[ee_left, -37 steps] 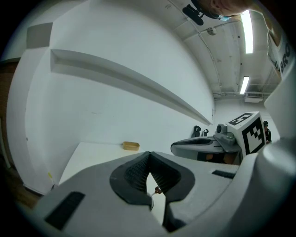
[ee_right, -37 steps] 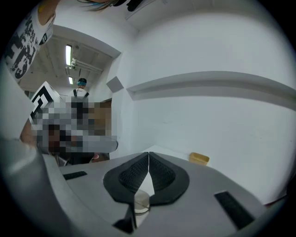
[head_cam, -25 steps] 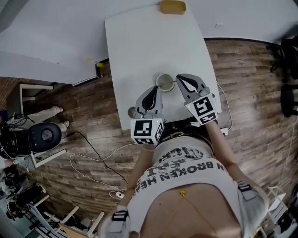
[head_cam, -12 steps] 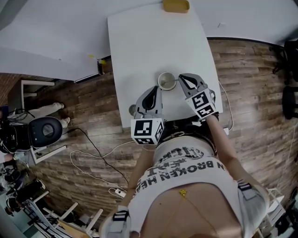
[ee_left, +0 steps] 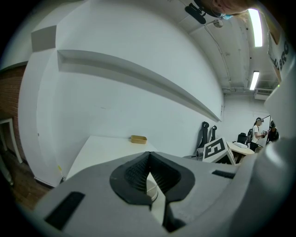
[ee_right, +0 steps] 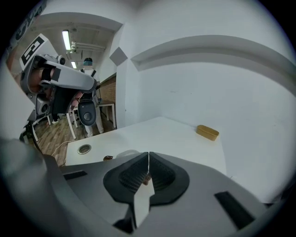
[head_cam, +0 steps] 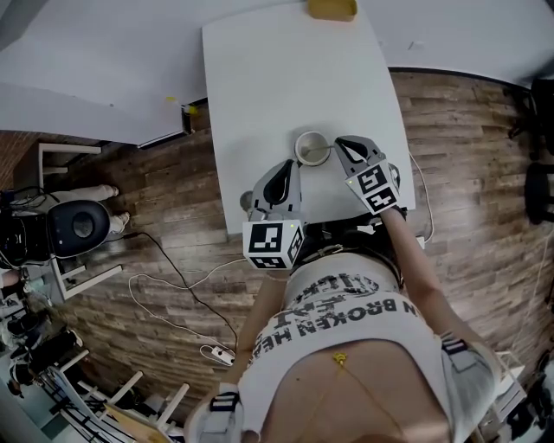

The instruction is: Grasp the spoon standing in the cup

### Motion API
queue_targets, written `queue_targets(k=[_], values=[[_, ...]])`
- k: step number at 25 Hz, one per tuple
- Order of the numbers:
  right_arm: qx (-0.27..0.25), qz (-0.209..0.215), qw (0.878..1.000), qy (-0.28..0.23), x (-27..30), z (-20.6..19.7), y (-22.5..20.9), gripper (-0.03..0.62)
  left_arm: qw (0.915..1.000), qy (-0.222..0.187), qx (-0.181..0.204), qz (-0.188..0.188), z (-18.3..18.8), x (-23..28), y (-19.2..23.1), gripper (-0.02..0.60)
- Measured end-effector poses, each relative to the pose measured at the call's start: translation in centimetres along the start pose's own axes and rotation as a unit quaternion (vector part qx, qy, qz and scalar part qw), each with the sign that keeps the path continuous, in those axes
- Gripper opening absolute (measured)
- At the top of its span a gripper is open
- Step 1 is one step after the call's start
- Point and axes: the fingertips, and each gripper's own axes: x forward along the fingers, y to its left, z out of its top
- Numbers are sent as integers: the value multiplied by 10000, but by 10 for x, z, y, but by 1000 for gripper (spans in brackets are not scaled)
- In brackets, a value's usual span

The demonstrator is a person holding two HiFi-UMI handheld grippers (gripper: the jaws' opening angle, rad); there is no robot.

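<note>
Seen from above, a person stands at the near end of a white table on a wood-plank floor. At far left a dark round-seated chair stands on the floor, well apart from the table, with cables trailing from it toward the person's feet.

The left gripper hangs over the table's near edge, its marker cube close to the person's body. A small round hole in the tabletop lies just left of it. In the left gripper view its jaws are together, the ribbed pads meeting at the tip with nothing between them.

The cup, white and round, stands on the table near the front edge, just beyond the left gripper's tip and just left of the right one. The spoon is too small to make out from above.

The right gripper points at the cup's right side. In the right gripper view its jaws are closed tip to tip, gripping nothing. The cup's rim rises just left of them, and a small brown piece shows beside that rim; whether it is the spoon cannot be told.

A tan oblong dish sits at the table's far edge.
</note>
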Motion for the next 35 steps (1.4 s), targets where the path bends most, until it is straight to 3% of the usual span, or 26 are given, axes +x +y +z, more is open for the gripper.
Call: queue_targets(k=[10, 14, 23, 30, 35], values=[[447, 123, 9988, 148, 12, -15, -6, 12, 9999, 104, -55, 32, -5, 3, 5, -2], [812, 199, 9964, 159, 17, -22, -5, 103, 9999, 130, -69, 40, -10, 3, 6, -2], [1654, 332, 9855, 188, 26, -38, -7, 143, 9998, 176, -84, 80, -15, -3, 5, -2], [2580, 589, 9642, 178, 31, -54, -9, 143, 9996, 188, -89, 168, -18, -6, 6, -2], [3269, 934, 9404, 65, 34, -55, -7, 110, 9994, 193, -119, 249, -18, -7, 10, -2]])
